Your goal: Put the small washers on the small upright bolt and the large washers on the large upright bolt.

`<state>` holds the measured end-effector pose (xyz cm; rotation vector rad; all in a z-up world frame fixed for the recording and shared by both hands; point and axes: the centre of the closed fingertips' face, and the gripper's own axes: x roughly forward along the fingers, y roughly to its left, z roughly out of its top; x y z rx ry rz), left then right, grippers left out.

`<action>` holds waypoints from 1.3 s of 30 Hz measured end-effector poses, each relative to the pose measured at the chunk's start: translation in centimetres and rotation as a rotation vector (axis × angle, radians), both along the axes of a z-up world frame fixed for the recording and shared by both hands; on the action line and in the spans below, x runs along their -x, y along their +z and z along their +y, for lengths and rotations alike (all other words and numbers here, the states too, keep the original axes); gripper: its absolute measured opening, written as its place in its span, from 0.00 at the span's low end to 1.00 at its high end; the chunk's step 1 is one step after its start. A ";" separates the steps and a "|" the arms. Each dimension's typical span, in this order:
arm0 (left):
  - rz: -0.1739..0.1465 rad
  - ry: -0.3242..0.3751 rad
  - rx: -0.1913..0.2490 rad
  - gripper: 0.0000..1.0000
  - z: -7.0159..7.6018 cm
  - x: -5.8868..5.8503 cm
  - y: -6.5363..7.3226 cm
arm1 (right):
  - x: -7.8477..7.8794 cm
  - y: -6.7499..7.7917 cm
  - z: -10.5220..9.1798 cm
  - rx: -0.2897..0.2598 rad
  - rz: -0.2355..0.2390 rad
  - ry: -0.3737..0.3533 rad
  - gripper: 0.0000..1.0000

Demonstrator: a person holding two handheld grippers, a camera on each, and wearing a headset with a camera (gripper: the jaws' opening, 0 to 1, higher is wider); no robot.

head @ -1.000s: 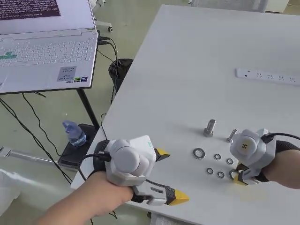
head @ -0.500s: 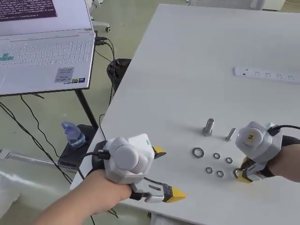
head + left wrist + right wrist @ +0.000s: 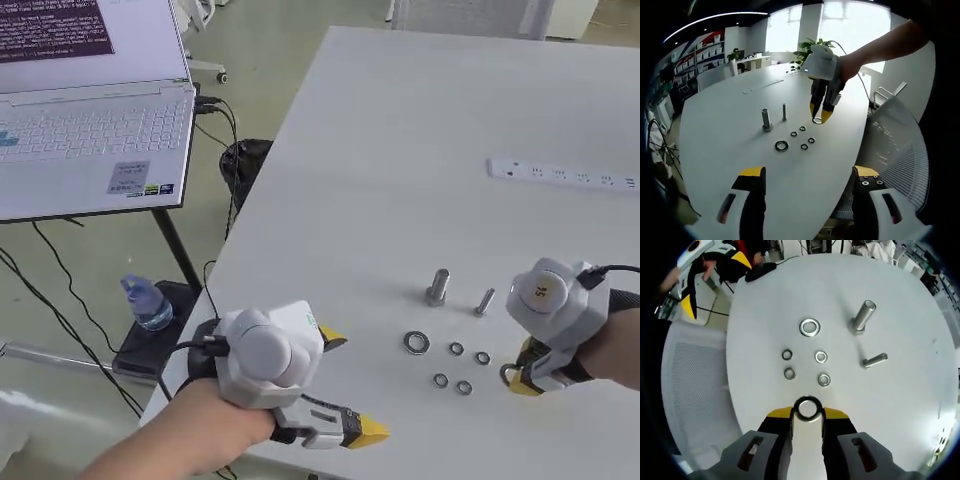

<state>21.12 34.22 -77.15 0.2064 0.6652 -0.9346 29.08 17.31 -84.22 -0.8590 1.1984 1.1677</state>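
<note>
The right gripper pinches a large washer between its jaws.

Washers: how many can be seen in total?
6. A loose large washer on the table, four small washers beside it, a held large washer in the right gripper.

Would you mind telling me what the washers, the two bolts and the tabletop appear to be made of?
The washers, the large bolt and the small bolt look like bare steel: silver-grey with bright glints. The tabletop is smooth matte white, probably laminate, though its core is hidden.
</note>
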 end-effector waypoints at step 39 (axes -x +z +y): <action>-0.001 0.051 0.044 0.93 0.8 -1.7 -0.5 | -3.1 7.1 1.7 -0.033 -0.007 -0.007 0.21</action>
